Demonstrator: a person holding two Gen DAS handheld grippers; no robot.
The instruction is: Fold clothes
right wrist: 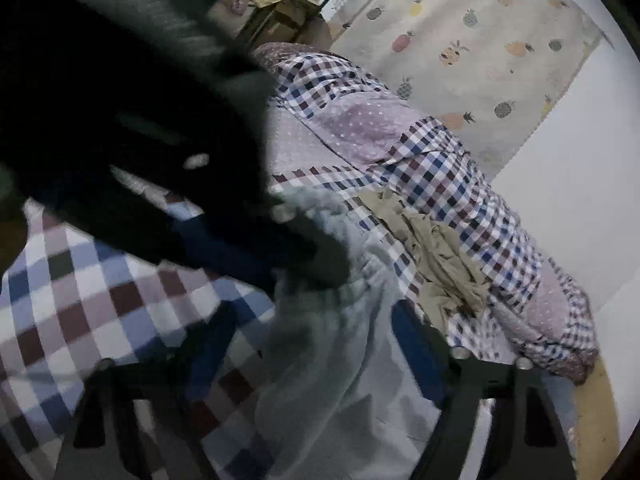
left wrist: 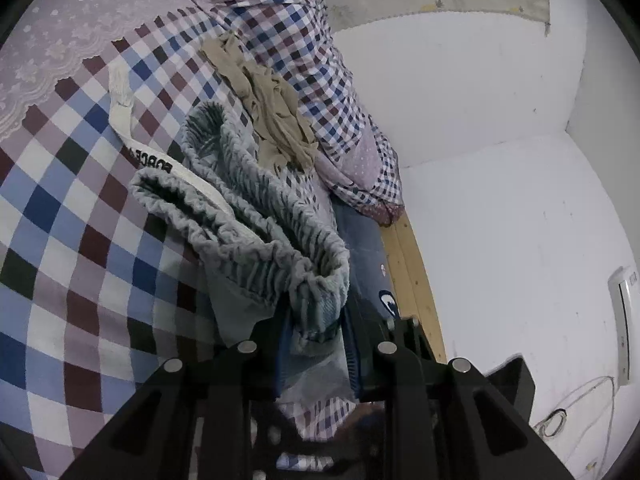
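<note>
Now left tool [left wrist: 316, 344] clamped on pale-blue garment [left wrist: 256, 216].

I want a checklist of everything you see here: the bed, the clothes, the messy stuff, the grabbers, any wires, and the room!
Surface: checked bedspread in blue, maroon and white, with a dotted lilac panel.
Job's things: grey-blue garment with gathered waistband and white drawstring, lying bunched on the bed.
Clutter: crumpled beige stockings beside the garment.
Grippers: left gripper shut on the garment's edge; right gripper open around the pale cloth, view blurred.
Cables: thin cord against the wall.
Surroundings: white wall, wooden bed rail, pineapple-print curtain.
</note>
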